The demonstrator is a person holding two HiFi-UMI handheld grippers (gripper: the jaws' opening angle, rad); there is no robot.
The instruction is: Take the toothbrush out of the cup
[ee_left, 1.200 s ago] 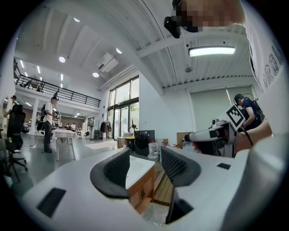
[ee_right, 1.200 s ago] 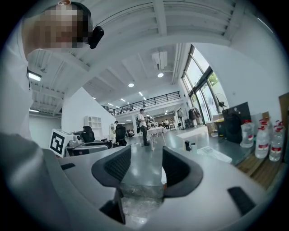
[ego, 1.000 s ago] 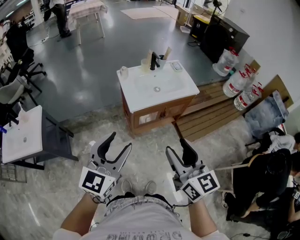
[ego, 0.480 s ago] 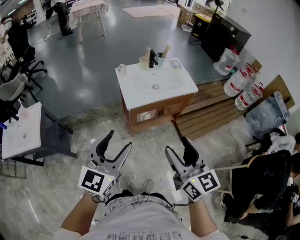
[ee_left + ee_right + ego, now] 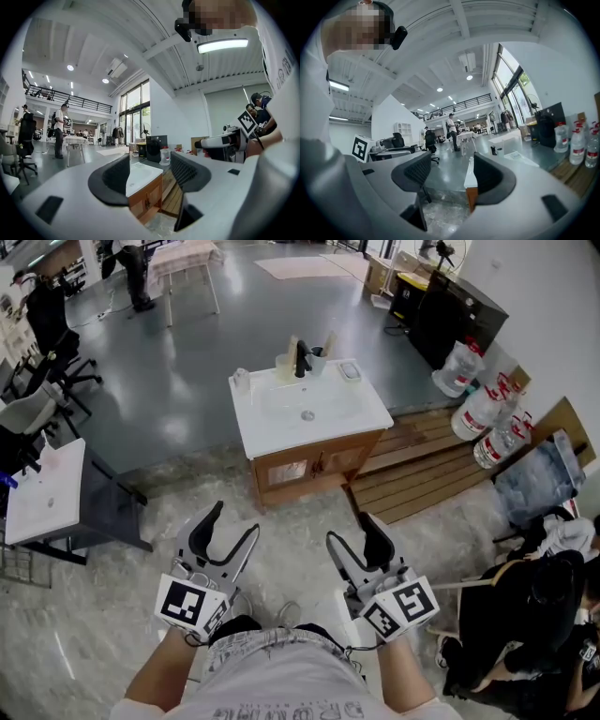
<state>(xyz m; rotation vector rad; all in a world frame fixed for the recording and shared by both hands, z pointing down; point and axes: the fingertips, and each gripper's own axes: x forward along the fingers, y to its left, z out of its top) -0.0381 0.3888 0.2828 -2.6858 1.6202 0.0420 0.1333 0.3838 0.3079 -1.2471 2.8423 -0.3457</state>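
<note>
Both grippers hang low in the frame with jaws spread wide and nothing between them: left gripper [image 5: 232,521] at lower left, right gripper [image 5: 351,531] at lower right, well apart from the white tabletop [image 5: 272,435] at upper centre. On its far edge a pale cup [image 5: 284,365] and a darker cup [image 5: 319,360] flank a black tap [image 5: 302,359]. Each cup holds an upright stick, and I can't tell which is the toothbrush.

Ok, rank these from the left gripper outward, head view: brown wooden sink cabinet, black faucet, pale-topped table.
1. Brown wooden sink cabinet, straight ahead of the left gripper.
2. Black faucet, at the white basin top's back edge.
3. Pale-topped table, far off, upper left.
</note>
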